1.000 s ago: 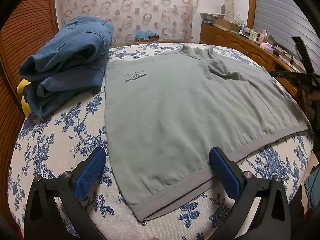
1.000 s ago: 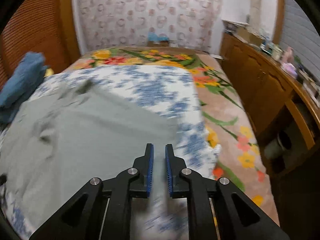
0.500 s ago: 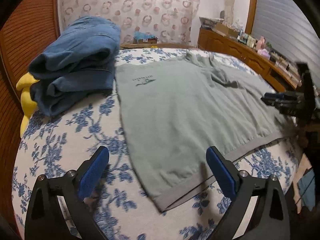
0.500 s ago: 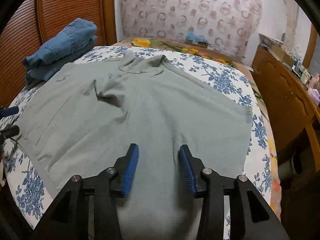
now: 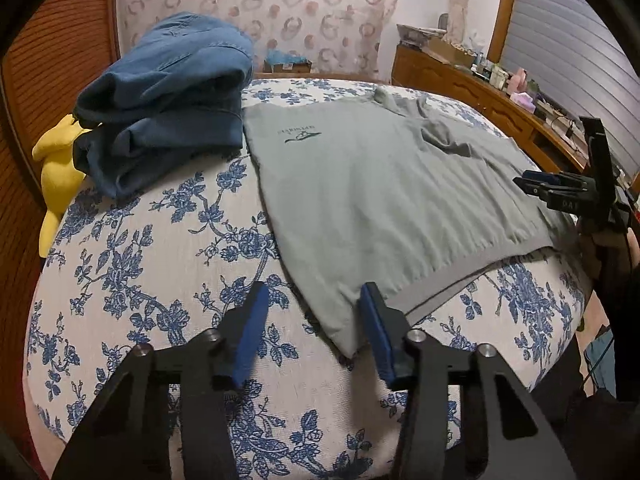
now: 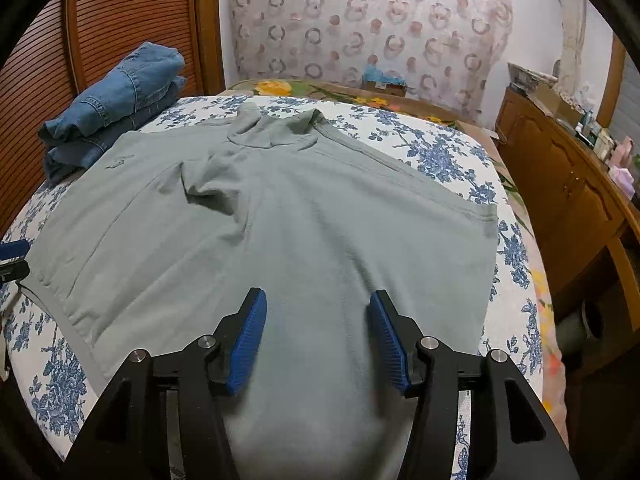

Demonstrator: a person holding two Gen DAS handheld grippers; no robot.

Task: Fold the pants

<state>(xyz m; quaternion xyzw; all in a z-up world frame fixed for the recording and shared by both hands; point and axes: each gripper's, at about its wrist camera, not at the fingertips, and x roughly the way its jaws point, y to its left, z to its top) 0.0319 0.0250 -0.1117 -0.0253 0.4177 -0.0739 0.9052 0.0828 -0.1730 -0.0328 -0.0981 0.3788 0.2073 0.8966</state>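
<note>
Small dark logo (image 5: 299, 134) on grey knit garment (image 5: 384, 200) too small to read. Yellow soft object (image 5: 58, 168) partly hidden behind folded blue denim pile (image 5: 168, 96).

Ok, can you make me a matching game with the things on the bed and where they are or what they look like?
Things:
1. grey garment
2. blue jeans
3. yellow thing
4. left gripper

Descriptions:
A. peeking out beside the jeans at the bed's edge
B. open, at the corner of the grey hem
C. spread out flat over the flowery bedspread
D. piled in a heap near the wooden wall

Pairs: 1-C, 2-D, 3-A, 4-B
</note>
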